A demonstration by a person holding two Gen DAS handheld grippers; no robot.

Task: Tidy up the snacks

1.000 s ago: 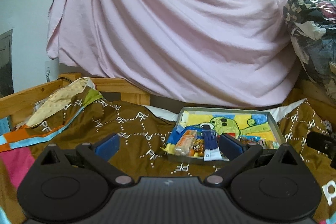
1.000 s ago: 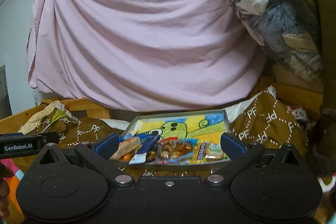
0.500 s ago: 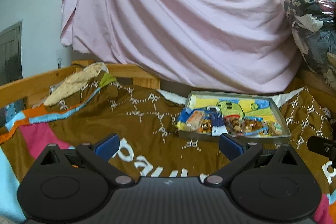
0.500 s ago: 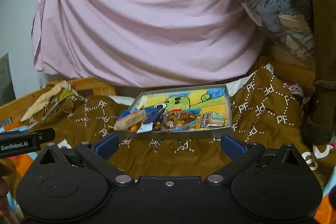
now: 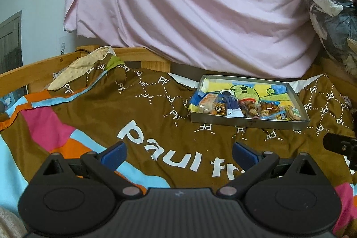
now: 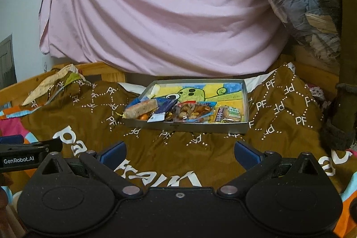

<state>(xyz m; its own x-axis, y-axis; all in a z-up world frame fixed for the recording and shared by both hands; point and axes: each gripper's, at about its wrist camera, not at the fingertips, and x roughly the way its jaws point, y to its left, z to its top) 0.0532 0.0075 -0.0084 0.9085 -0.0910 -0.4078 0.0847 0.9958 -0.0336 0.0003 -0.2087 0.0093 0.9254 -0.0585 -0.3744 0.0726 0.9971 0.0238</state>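
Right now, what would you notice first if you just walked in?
The big pink sheet hanging across the back. Below it, a metal tray with a green cartoon drawing sits on the brown blanket, its snacks bunched along the near edge. Both grippers are open and empty.

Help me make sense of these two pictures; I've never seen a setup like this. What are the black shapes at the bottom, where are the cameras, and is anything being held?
There is no robot arm here: a person holds a hand-held gripper in each hand, and each carries a wide-angle camera looking forward along its two fingers. One picture comes from the left gripper, the other from the right gripper. The black shapes are the grippers' own bodies; the blue tips are their fingers.

Both are open and hold nothing.

Ahead, on a brown blanket spread over a bed, sits a shallow metal tray with a cartoon drawing inside. Wrapped snacks lie along its near edge. A pink sheet hangs behind.
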